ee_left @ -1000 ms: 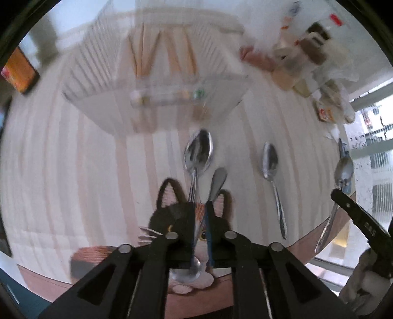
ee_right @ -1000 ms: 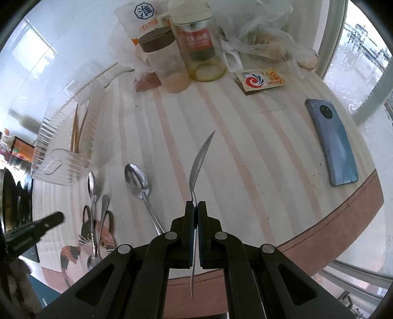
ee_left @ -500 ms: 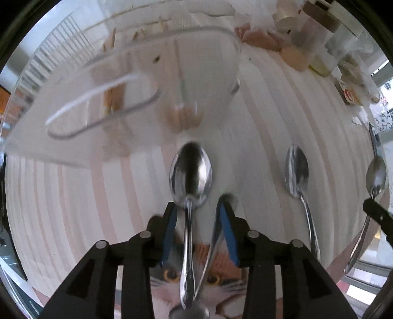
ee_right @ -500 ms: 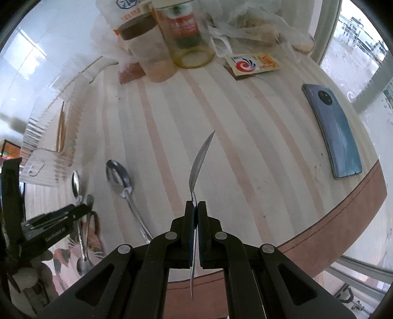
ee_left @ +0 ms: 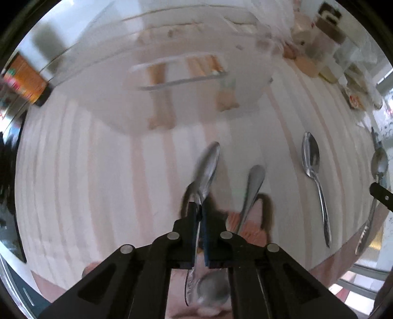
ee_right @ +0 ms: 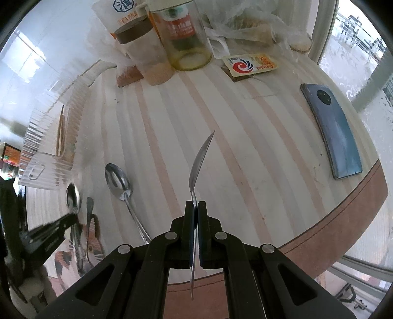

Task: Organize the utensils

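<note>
My left gripper (ee_left: 201,208) is shut on a steel spoon (ee_left: 207,164), bowl pointing forward and tilted, just above the table. A second utensil (ee_left: 253,186) lies beside it on the cat-picture mat (ee_left: 248,220). Another spoon (ee_left: 313,166) lies to the right. The clear ribbed utensil holder (ee_left: 196,81), with wooden chopsticks inside, lies ahead. My right gripper (ee_right: 195,208) is shut on a spoon (ee_right: 200,159) held edge-on above the table. The right wrist view also shows the holder (ee_right: 46,147), the loose spoon (ee_right: 120,184) and my left gripper (ee_right: 71,216).
Jars (ee_right: 147,54) and plastic bags (ee_right: 245,22) stand at the table's back. A blue phone (ee_right: 334,127) lies near the right edge, next to a sachet (ee_right: 248,65). The round table's brown rim (ee_right: 343,213) curves close in front.
My left gripper was open around the spoon on the cat mat; it has shut on the handle and raised the spoon, which now tilts. My right gripper keeps holding its spoon.
</note>
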A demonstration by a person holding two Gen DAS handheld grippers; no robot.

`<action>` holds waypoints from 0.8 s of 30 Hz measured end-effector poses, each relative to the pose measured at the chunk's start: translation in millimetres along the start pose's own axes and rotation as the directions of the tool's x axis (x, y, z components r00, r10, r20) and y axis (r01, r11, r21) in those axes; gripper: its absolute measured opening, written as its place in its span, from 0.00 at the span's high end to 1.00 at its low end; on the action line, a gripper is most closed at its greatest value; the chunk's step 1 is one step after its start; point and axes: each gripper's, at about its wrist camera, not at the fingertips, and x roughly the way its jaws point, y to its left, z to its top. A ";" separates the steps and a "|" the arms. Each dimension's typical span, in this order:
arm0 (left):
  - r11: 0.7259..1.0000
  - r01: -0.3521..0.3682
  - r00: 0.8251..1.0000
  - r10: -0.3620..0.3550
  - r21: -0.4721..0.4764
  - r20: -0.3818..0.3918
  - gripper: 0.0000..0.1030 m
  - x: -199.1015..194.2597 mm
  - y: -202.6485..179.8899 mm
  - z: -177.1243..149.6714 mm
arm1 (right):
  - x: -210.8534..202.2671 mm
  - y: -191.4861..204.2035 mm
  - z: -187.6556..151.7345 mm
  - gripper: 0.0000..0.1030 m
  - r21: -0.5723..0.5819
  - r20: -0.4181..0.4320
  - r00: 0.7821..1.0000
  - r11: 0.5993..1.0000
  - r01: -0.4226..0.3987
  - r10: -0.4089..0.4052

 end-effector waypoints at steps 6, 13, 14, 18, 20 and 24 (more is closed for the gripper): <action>1.000 0.007 0.998 -0.005 -0.029 0.059 1.00 -34.8 22.4 -7.3 | -8.1 5.5 0.2 0.98 -0.017 0.012 1.000 1.000 -0.010 0.010; 0.990 0.091 0.995 -0.087 -0.109 0.038 0.99 -30.0 58.7 -9.8 | -16.0 22.0 3.1 0.98 -0.055 0.021 1.000 0.998 -0.021 0.023; 0.988 0.103 0.995 -0.101 -0.116 0.022 0.98 -27.4 59.3 -9.5 | -15.8 24.0 3.3 0.98 -0.058 0.020 1.000 0.998 -0.022 0.024; 0.980 0.153 0.986 -0.160 -0.124 -0.053 0.88 -3.9 51.5 -5.3 | -11.8 32.3 4.2 0.98 -0.068 0.011 1.000 0.997 -0.026 0.027; 0.983 0.152 0.985 -0.159 -0.098 -0.069 0.76 5.2 41.6 -1.8 | -8.4 35.3 4.2 0.98 -0.072 0.002 1.000 0.997 -0.026 0.026; 0.993 0.110 0.991 -0.114 -0.048 -0.065 0.71 16.6 26.1 5.9 | -1.7 41.1 3.1 0.98 -0.098 -0.014 1.000 0.995 -0.007 0.006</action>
